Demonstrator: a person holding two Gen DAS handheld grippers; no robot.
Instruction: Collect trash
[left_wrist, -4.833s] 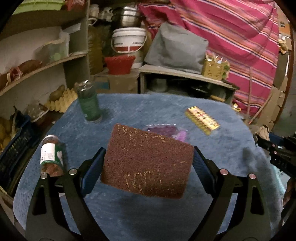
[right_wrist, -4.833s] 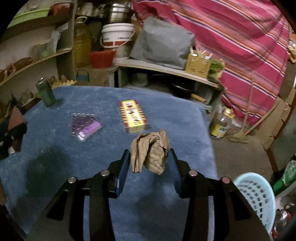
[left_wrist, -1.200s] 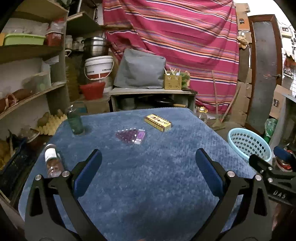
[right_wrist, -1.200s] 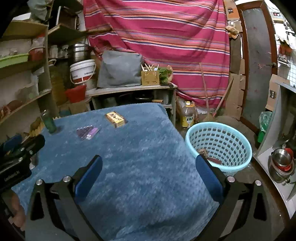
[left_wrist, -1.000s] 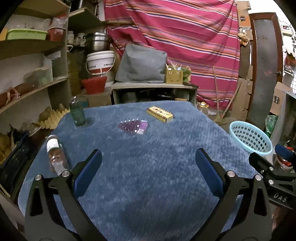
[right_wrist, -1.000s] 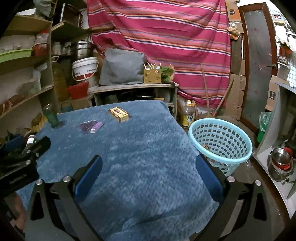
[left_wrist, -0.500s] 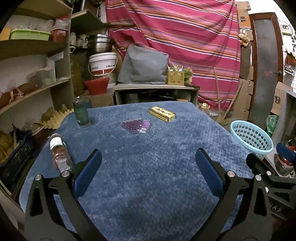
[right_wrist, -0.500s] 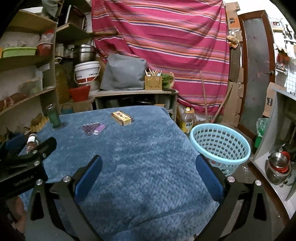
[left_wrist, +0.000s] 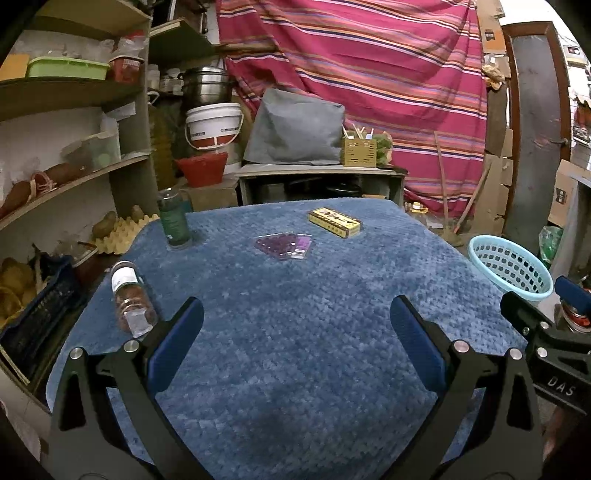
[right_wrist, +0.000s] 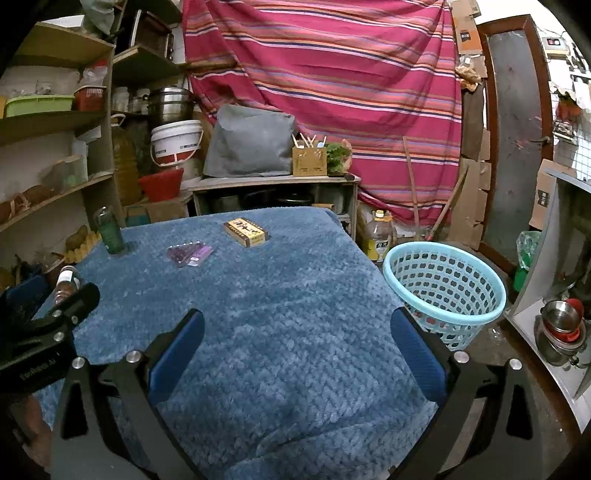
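Observation:
Both grippers hang over the near part of a blue-carpeted table (left_wrist: 295, 325). My left gripper (left_wrist: 295, 328) is open and empty. My right gripper (right_wrist: 295, 332) is open and empty. A light-blue plastic basket (right_wrist: 443, 291) stands on the floor right of the table; it also shows in the left wrist view (left_wrist: 509, 266). On the table lie a purple blister pack (left_wrist: 284, 244), also in the right wrist view (right_wrist: 190, 254), and a yellow box (left_wrist: 334, 221), also in the right wrist view (right_wrist: 245, 230).
A green bottle (left_wrist: 173, 221) stands at the table's far left. A small jar with a white label (left_wrist: 131, 299) lies near the left edge. Shelves (left_wrist: 66, 173) line the left wall. A low bench (right_wrist: 273, 184) and a striped curtain (right_wrist: 332, 81) stand behind.
Both grippers held trash 4.8 s ago, a brown pad in the left and crumpled paper in the right; both are now open and empty. Both have drawn back slightly from the table.

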